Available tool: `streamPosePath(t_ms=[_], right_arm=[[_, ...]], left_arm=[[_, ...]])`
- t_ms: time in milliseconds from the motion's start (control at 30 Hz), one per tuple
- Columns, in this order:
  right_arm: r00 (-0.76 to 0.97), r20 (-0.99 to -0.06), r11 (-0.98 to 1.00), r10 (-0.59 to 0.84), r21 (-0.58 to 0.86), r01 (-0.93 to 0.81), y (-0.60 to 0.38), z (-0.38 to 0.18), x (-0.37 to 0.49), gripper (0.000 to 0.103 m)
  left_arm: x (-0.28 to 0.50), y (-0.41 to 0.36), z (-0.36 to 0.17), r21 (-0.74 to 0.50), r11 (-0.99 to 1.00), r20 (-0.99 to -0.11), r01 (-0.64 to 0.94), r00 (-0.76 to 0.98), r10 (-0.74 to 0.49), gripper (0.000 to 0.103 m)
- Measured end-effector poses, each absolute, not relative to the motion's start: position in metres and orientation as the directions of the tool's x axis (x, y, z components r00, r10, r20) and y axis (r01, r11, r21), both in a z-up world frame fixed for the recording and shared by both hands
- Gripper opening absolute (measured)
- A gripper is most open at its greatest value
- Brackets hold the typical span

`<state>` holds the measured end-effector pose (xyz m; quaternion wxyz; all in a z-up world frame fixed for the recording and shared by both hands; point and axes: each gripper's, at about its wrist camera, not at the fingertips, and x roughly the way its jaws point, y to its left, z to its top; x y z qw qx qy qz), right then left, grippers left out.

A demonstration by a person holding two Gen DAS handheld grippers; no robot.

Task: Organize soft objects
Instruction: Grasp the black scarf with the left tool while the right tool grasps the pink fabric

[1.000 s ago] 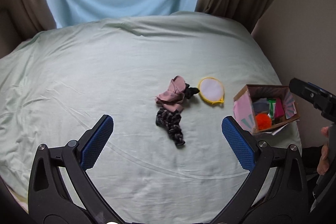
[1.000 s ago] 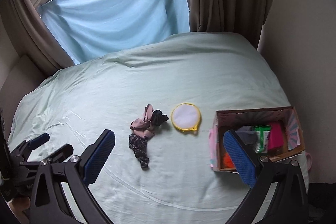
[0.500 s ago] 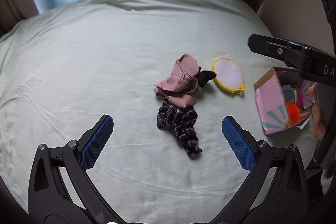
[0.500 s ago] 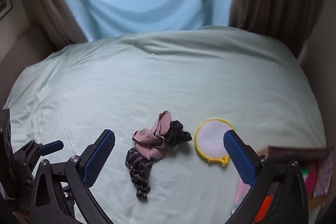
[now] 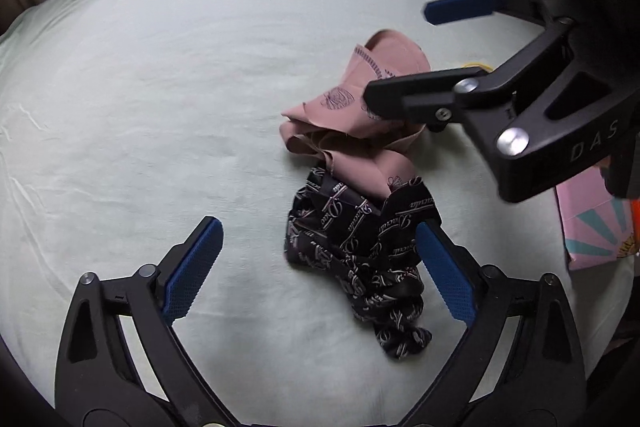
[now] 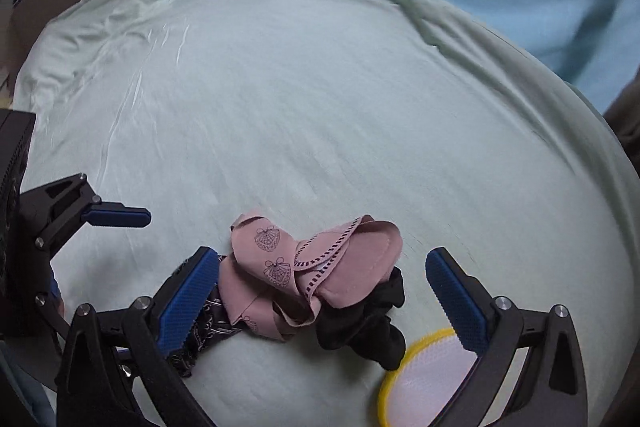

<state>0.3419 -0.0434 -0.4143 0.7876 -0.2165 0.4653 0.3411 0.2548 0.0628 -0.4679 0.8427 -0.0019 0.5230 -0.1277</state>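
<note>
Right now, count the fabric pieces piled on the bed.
3: pink cloth on top, black patterned cloth toward the left gripper, plain black piece beside the yellow-rimmed pad. More may hide beneath.

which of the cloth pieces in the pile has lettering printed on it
The black cloth nearest the left gripper, covered in pale script; the pink cloth has shell motifs instead.

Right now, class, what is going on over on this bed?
A person holds two open tools over a small heap of cloths on the bed sheet. The right tool straddles the pink cloth; the left tool hovers by the black patterned cloth. Nothing is gripped yet.
</note>
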Motion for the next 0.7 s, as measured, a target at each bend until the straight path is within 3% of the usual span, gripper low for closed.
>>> streamPosePath(t_ms=[67, 100, 167, 233, 300, 467, 700], right_arm=[[0.308, -0.889, 0.627, 0.339, -0.03, -0.779, -0.038, -0.426, 0.343, 0.1], [0.283, -0.898, 0.596, 0.338, -0.028, -0.802, -0.035, -0.432, 0.344, 0.089], [0.286, -0.906, 0.551, 0.313, -0.072, -0.831, -0.029, -0.443, 0.344, 0.086], [0.275, -0.91, 0.518, 0.309, -0.082, -0.852, -0.027, -0.451, 0.348, 0.085], [0.257, -0.918, 0.494, 0.303, -0.079, -0.866, -0.027, -0.457, 0.351, 0.077], [0.258, -0.923, 0.439, 0.286, -0.113, -0.891, -0.023, -0.466, 0.347, 0.076], [0.275, -0.922, 0.368, 0.271, -0.165, -0.915, -0.007, -0.472, 0.33, 0.048]], left_arm=[[0.257, 0.057, -0.474, -0.126, 0.965, -0.879, 0.229, 0.425, -0.216, 0.095], [0.258, 0.054, -0.477, -0.119, 0.963, -0.878, 0.24, 0.428, -0.215, 0.094], [0.26, 0.049, -0.483, -0.116, 0.96, -0.879, 0.254, 0.423, -0.219, 0.093], [0.263, 0.047, -0.486, -0.134, 0.956, -0.881, 0.26, 0.411, -0.235, 0.088], [0.265, 0.046, -0.491, -0.155, 0.952, -0.886, 0.264, 0.388, -0.252, 0.079], [0.266, 0.037, -0.492, -0.172, 0.944, -0.885, 0.28, 0.376, -0.273, 0.061], [0.266, 0.041, -0.487, -0.186, 0.94, -0.885, 0.285, 0.367, -0.287, 0.039]])
